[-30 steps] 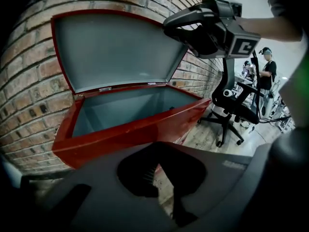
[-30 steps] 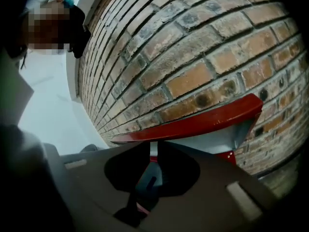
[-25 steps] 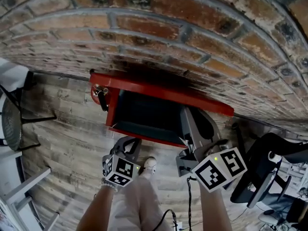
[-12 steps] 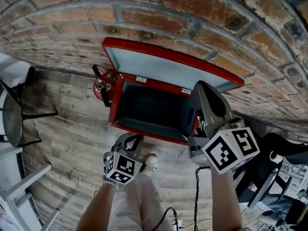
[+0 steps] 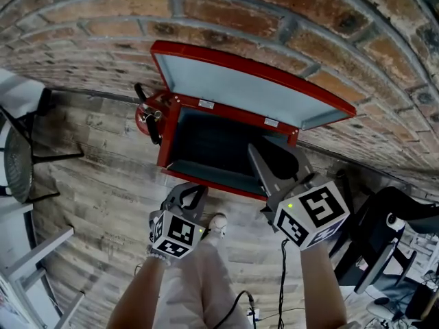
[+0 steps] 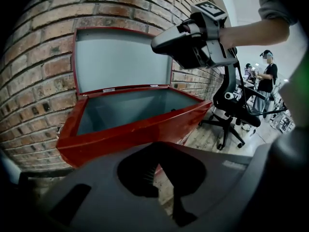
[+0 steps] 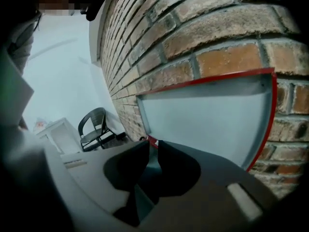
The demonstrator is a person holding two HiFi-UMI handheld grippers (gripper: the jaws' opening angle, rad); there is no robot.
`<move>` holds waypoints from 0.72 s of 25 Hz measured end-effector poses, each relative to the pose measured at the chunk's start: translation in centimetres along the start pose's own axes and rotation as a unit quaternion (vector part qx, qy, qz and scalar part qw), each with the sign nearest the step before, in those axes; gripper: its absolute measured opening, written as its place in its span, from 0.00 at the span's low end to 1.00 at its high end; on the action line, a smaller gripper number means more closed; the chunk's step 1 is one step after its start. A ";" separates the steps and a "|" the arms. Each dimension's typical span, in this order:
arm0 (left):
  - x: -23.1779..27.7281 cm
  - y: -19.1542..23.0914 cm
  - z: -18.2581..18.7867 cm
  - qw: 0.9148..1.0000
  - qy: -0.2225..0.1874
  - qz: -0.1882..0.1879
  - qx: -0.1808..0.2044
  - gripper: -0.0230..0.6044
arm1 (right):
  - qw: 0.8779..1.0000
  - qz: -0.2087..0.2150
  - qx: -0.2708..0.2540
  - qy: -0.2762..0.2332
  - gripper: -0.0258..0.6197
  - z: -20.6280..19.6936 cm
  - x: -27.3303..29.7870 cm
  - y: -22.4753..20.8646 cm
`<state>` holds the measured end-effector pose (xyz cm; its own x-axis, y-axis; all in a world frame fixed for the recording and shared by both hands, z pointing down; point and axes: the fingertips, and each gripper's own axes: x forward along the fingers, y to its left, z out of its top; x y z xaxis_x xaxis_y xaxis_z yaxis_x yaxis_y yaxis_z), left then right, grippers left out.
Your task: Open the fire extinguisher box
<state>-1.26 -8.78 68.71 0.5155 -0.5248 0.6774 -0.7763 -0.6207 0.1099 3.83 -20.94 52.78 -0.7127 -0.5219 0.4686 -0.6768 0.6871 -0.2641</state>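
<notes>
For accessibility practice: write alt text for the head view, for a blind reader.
A red fire extinguisher box stands open against a brick wall. The left hand-held gripper hovers before it, the right hand-held gripper above it.

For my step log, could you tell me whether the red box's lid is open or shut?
Open: the lid stands raised by the brick wall; the box interior is exposed.

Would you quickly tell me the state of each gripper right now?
Left gripper: closed, holding nothing.
Right gripper: open, jaws have just been opening, nothing between them.
</notes>
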 end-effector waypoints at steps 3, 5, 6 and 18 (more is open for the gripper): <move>-0.1 -0.1 0.0 1.000 -0.003 -0.002 0.001 0.04 | 0.997 0.035 -0.048 0.050 0.16 -3.1 0.7 1.9; -0.2 -0.1 0.0 1.000 -0.004 -0.002 0.001 0.04 | 0.993 0.057 -0.067 0.077 0.17 -4.9 1.0 3.0; -0.2 -0.1 0.0 1.000 -0.005 -0.002 0.001 0.04 | 0.991 0.067 -0.072 0.089 0.17 -5.7 1.1 3.4; -0.7 -0.3 -0.3 1.000 -0.013 -0.002 0.003 0.04 | 0.959 0.179 -0.098 0.197 0.20 -12.5 2.0 7.6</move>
<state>-1.50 -8.01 68.39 0.5274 -0.5372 0.6582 -0.7725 -0.6257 0.1082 -0.45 -10.49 62.27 -0.7420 -0.0297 0.6697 -0.3269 0.8882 -0.3228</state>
